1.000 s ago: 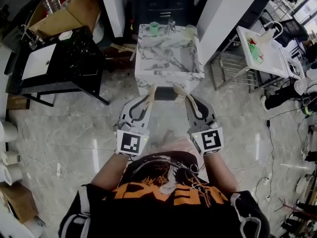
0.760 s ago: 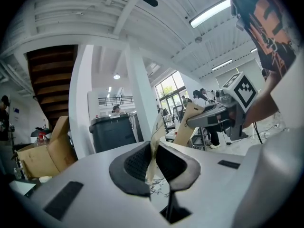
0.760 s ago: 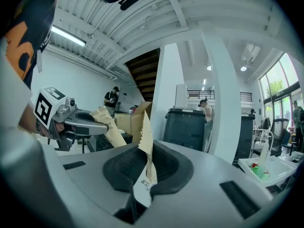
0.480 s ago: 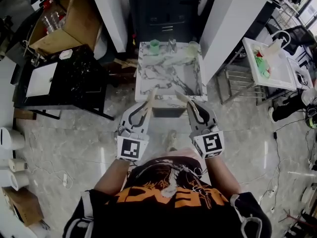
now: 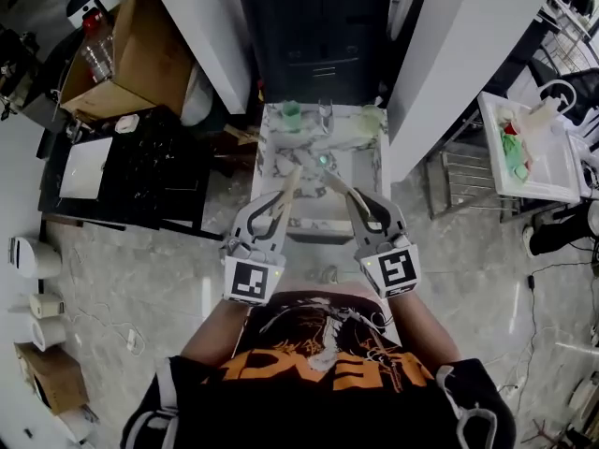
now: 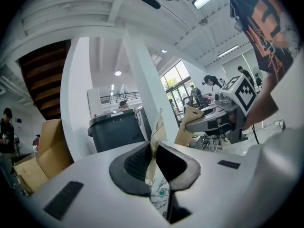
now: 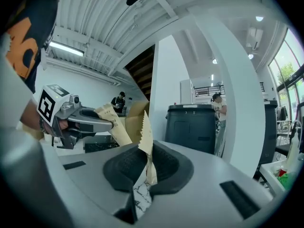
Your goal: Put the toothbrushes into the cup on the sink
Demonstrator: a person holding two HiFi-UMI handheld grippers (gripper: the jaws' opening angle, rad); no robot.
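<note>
Two toothbrushes [image 5: 290, 187], pinched by left gripper [image 5: 277, 213] and right gripper [image 5: 359, 208], jut toward sink [image 5: 279, 144].

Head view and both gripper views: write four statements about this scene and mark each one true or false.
1. The left hand-held gripper is shut on a paper toothbrush packet. True.
2. The right hand-held gripper is empty. False: it is shut on a second toothbrush packet.
3. A green cup stands at the back left of the sink. True.
4. Both hand-held grippers are held over the black table. False: they are side by side in front of the white marble sink, and the packets point toward it.
</note>
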